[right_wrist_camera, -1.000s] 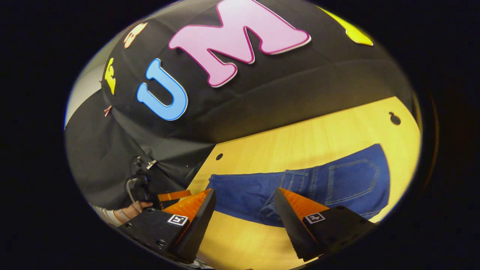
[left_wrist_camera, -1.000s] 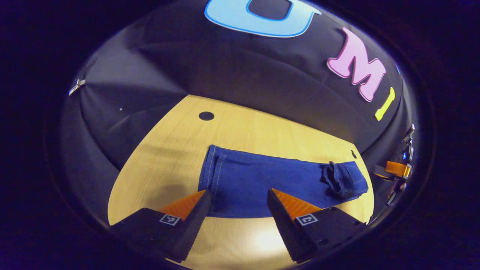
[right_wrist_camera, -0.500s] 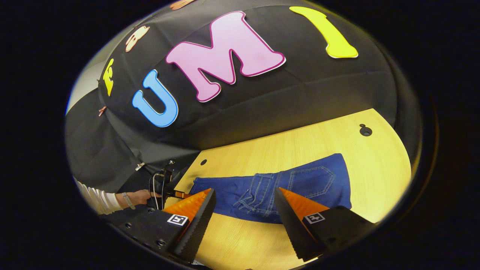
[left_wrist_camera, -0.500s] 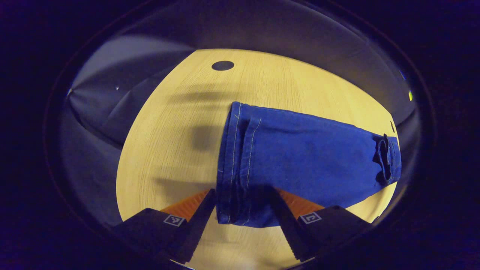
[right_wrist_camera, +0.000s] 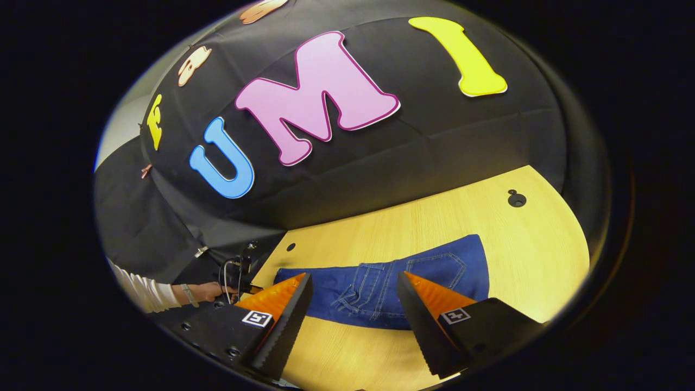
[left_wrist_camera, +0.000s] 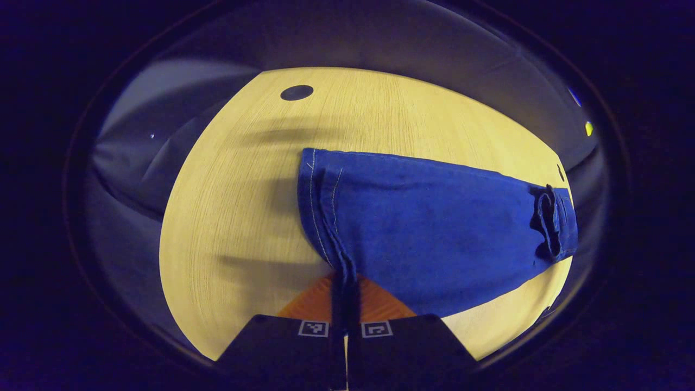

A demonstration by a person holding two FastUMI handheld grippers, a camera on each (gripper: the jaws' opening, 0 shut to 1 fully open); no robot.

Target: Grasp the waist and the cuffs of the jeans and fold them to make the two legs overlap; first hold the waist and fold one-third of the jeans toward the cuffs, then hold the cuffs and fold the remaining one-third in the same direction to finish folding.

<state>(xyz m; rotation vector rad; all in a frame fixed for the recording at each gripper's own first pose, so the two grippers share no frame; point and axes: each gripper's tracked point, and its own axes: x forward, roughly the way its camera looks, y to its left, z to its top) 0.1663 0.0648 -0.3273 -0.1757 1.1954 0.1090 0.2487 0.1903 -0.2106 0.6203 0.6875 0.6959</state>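
Blue jeans (left_wrist_camera: 434,228) lie lengthwise on the wooden table (left_wrist_camera: 244,190), legs stacked one on the other. My left gripper (left_wrist_camera: 346,296) is shut on the near corner of the cuffs (left_wrist_camera: 320,206), and the denim pinches into a ridge between its fingers. The waist end (left_wrist_camera: 548,228) bunches at the far right. In the right gripper view the jeans (right_wrist_camera: 391,290) show their back pocket and seams. My right gripper (right_wrist_camera: 353,277) hangs open above the table's near edge, short of the waist, with nothing in it.
A hand (right_wrist_camera: 203,293) with a white sleeve (right_wrist_camera: 141,288) holds the other gripper at the left of the right gripper view. Dark round holes (left_wrist_camera: 297,92) (right_wrist_camera: 516,199) mark the tabletop. Black cloth walls surround the table.
My left gripper came down over the cuffs and shut on them. My right gripper drew back and up from the waist, still open.
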